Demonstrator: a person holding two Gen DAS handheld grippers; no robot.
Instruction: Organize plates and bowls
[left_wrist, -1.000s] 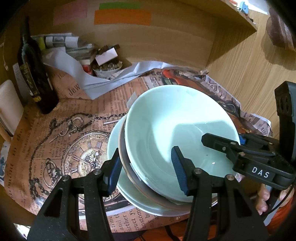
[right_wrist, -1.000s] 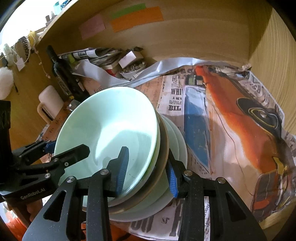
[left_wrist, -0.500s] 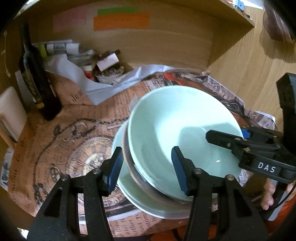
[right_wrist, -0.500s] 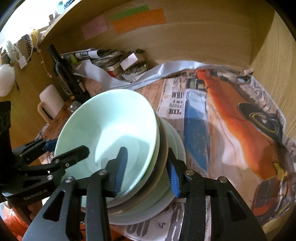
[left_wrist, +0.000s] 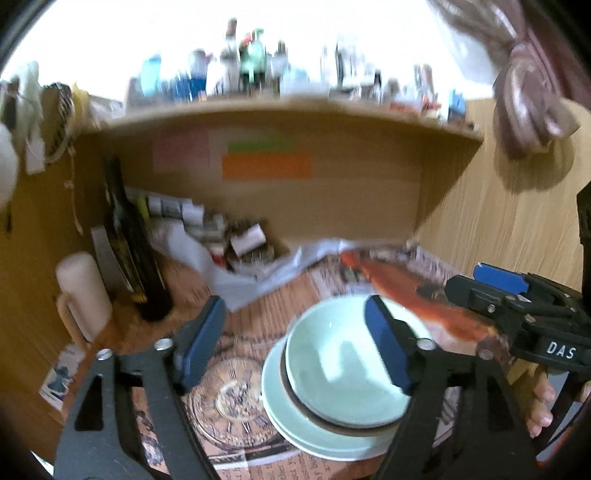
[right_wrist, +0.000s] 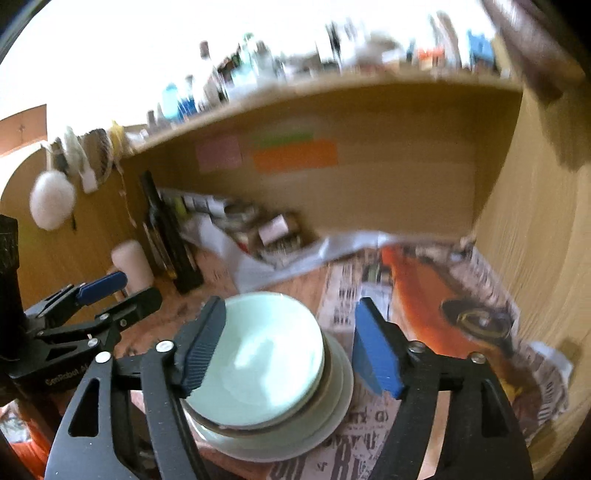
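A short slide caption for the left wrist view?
Left gripper opening above the stacked green bowl and plates.

A bowl (left_wrist: 343, 373) sits on stacked plates (left_wrist: 295, 424) on the newspaper-covered counter (left_wrist: 229, 402). Behind and to the left stand a bottle (left_wrist: 133, 254) and a mug (left_wrist: 83, 295).

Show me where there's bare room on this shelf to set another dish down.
Free: the orange car newspaper right of the plate stack, out to the side wall. Also the clock-print paper between the stack and the mug. Crowded: the back left corner, with the dark bottle and a clutter of paper and packets.
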